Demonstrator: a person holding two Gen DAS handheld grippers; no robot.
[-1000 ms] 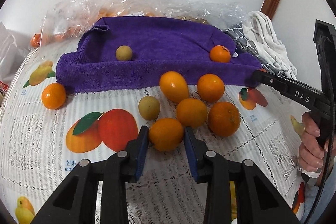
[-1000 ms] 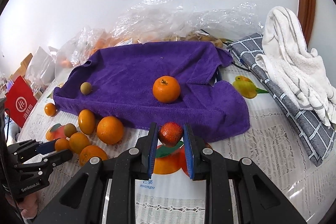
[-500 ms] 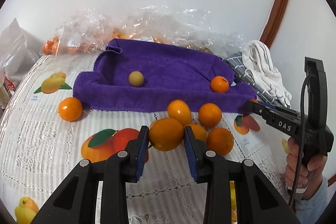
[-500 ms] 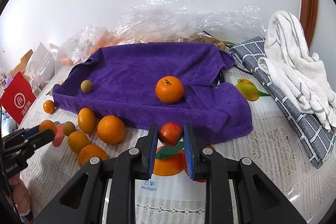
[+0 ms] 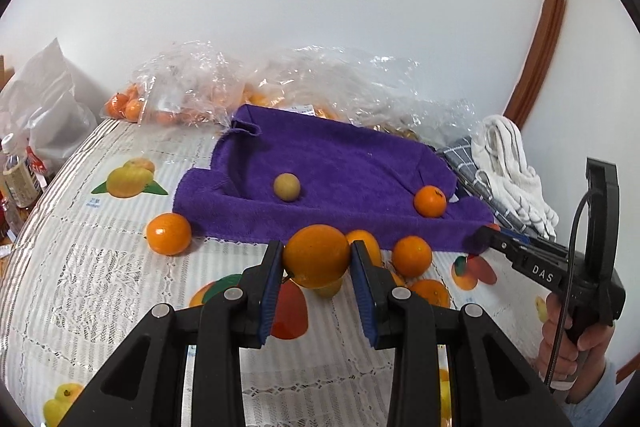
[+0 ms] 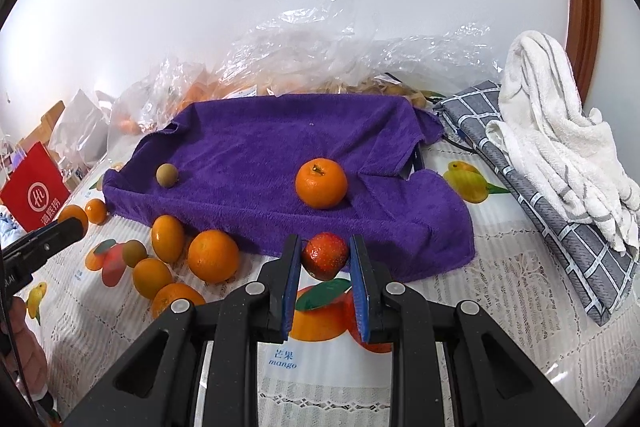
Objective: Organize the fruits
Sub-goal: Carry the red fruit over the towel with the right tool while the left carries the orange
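Observation:
My left gripper [image 5: 317,255] is shut on an orange [image 5: 317,255] and holds it lifted above the tablecloth, in front of the purple towel [image 5: 340,163]. On that towel lie a small tan round fruit [image 5: 287,187] and a small orange [image 5: 430,201]. My right gripper [image 6: 325,255] is shut on a small red fruit [image 6: 325,255], just before the towel's [image 6: 280,147] near edge. In the right wrist view several oranges [image 6: 213,255] and a tan fruit [image 6: 134,253] lie left of it, and the left gripper [image 6: 48,239] shows at the left edge.
Clear plastic bags of oranges [image 5: 192,99] sit behind the towel by the wall. A white towel [image 6: 560,147] lies on a grey checked cloth [image 6: 560,235] at right. One orange [image 5: 168,233] lies alone at left. Bottles [image 5: 18,179] and a red bag [image 6: 34,199] stand at far left.
The left gripper has risen with the orange off the tablecloth, away from the cluster, and tilted up so more wall shows. The right gripper holds still with the red fruit.

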